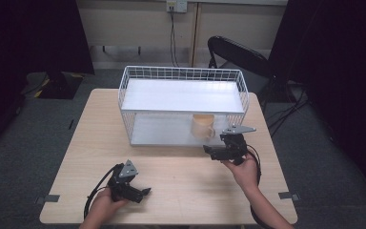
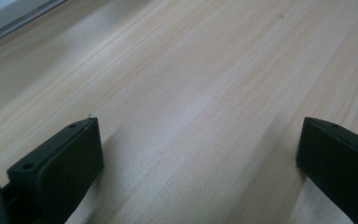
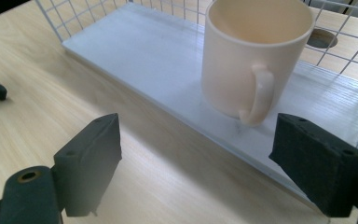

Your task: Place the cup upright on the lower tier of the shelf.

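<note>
A cream mug (image 1: 203, 126) (image 3: 254, 60) stands upright on the lower white shelf of a white wire rack (image 1: 181, 76), near the shelf's front right, its handle turned toward the table's front. My right gripper (image 1: 213, 151) (image 3: 196, 158) is open just in front of the shelf edge, a little short of the mug, with nothing between its jaws. My left gripper (image 1: 144, 192) (image 2: 198, 158) is open low over the bare wooden table (image 1: 181, 179) near the front left, holding nothing.
The rack has an upper white shelf (image 1: 183, 95) and wire walls on the back and sides (image 3: 349, 51). A black chair (image 1: 238, 52) stands behind the table at the right. Bare tabletop lies between the two grippers.
</note>
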Available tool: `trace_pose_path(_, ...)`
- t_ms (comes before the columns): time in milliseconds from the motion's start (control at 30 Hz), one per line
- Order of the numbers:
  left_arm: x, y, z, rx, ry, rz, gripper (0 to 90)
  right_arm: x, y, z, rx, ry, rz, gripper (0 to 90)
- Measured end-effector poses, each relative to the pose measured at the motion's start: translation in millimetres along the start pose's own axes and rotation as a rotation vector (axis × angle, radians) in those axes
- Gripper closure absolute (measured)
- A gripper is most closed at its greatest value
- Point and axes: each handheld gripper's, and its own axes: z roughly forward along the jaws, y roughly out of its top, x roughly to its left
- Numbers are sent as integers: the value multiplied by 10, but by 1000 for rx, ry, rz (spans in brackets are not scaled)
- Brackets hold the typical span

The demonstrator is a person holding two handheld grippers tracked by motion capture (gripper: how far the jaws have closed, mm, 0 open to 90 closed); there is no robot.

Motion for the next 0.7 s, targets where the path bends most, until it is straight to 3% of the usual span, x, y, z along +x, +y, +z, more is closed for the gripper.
trace_pose_path(233, -1, 0, 0, 0, 0, 0, 1, 0, -113, -50, 16, 19, -21, 149)
trace_pose_path(700, 0, 0, 0, 0, 0, 0, 0, -168, -347, -218, 29, 36, -9, 151)
